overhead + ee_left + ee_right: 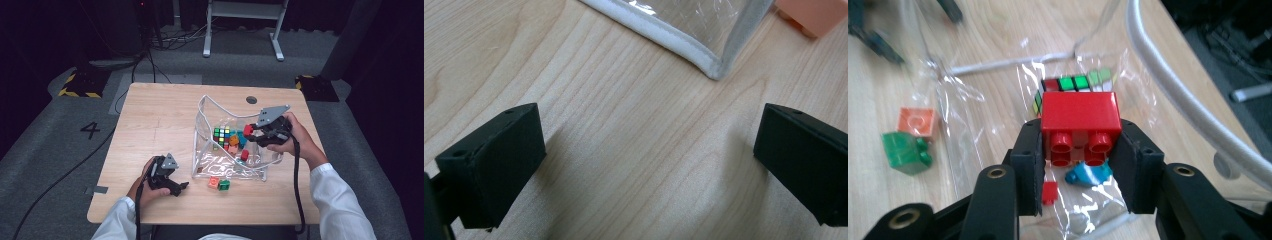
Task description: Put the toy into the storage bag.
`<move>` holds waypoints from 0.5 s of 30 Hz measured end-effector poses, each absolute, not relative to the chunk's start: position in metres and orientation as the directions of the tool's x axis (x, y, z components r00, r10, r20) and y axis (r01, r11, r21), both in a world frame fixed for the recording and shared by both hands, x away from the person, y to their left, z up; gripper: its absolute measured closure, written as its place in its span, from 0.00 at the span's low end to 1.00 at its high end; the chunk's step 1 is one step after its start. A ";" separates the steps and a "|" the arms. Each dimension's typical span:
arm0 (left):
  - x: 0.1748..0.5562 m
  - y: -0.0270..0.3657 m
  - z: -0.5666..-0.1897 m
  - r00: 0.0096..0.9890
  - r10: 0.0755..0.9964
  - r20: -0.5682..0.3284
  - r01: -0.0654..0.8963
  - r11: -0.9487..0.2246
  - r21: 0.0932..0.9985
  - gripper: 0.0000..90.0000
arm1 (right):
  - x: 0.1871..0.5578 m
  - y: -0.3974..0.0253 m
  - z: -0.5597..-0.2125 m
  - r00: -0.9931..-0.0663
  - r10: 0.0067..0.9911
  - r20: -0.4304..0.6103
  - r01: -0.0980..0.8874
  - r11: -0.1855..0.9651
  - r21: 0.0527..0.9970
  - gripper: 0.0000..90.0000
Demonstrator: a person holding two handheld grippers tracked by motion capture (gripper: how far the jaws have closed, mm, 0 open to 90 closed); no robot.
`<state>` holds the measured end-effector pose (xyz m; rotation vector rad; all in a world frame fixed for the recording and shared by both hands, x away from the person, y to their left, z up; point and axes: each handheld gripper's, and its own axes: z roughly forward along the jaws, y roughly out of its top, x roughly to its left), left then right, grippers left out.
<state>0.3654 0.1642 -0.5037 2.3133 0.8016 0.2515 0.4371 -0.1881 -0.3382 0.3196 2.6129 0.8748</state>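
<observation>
Fingers of the left gripper (172,186) stand wide apart with nothing between them, low over the near left part of the bench (150,125). In the left gripper view they frame bare wood, with a white-edged corner of the clear bag (704,35) beyond them and a pale orange block (811,15) at the far right edge of that view.

Just right of this gripper in the high view, an orange brick (214,182) and a green brick (224,184) lie side by side on the bench, just outside the near edge of the clear bag (205,150). The bag stands open in the middle of the bench, its white-trimmed rim held up. Inside it lie a colourful puzzle cube (222,135), small orange and red pieces, and a blue piece (1088,174).

Farther right, the right gripper (252,133) reaches over the bag's right side. Its fingers (1029,165) are clamped on a red brick (1080,125), studs toward the camera, held above the bag's contents.
</observation>
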 end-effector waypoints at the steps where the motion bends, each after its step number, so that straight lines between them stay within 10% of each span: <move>1: 0.365 0.164 -0.504 0.793 0.609 -0.034 0.480 -0.589 0.650 0.00 | 0.439 -0.187 -0.338 -0.906 0.320 -0.278 0.100 0.798 0.595 0.66; 15: 0.365 0.164 -0.504 0.793 0.608 -0.034 0.480 -0.589 0.651 0.00 | 0.456 -0.193 -0.349 -0.914 0.305 -0.269 0.176 0.892 0.416 0.66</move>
